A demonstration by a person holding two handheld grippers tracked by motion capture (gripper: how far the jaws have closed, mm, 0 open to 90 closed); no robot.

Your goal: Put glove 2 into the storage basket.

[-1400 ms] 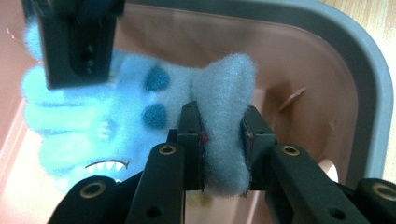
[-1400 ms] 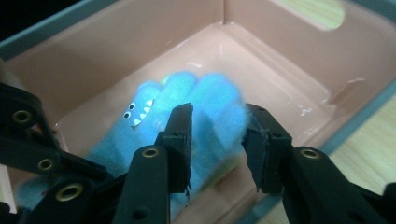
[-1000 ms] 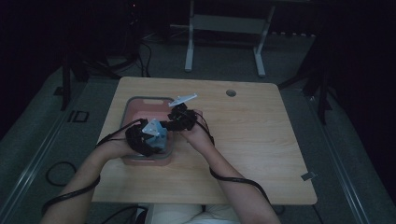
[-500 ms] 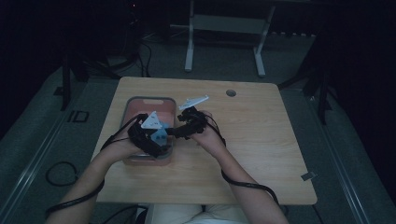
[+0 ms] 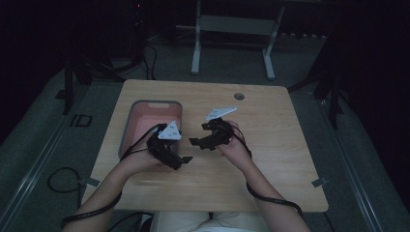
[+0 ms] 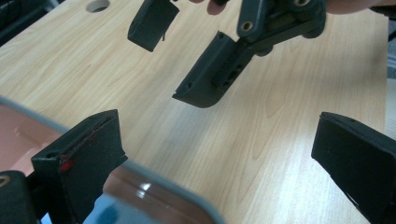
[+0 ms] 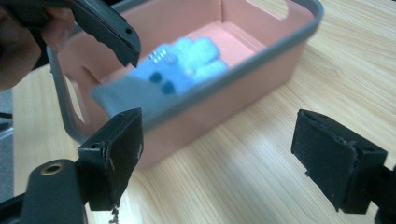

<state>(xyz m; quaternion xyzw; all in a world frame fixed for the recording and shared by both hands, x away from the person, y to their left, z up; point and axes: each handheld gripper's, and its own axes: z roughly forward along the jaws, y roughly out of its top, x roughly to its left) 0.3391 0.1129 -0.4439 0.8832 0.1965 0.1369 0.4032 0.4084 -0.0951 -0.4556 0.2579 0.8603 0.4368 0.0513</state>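
While both forearms reach in over the near desk (image 5: 270,159) edge, I log each hand raised above the wood, wrists turned inward so the tools face each other.

Item: pink bin (image 5: 145,121) with grey rim, on the desk just beyond and outboard of my left hand-held gripper (image 5: 181,160); ahead of my right hand-held gripper (image 7: 217,154) in its own view.

Item: light blue soft object (image 7: 180,70), blurred, lying inside the bin, draped toward its near wall.

Item: left hand-held gripper, jaws spread wide, nothing between them.

Item: right hand-held gripper, jaws spread wide, touching nothing.
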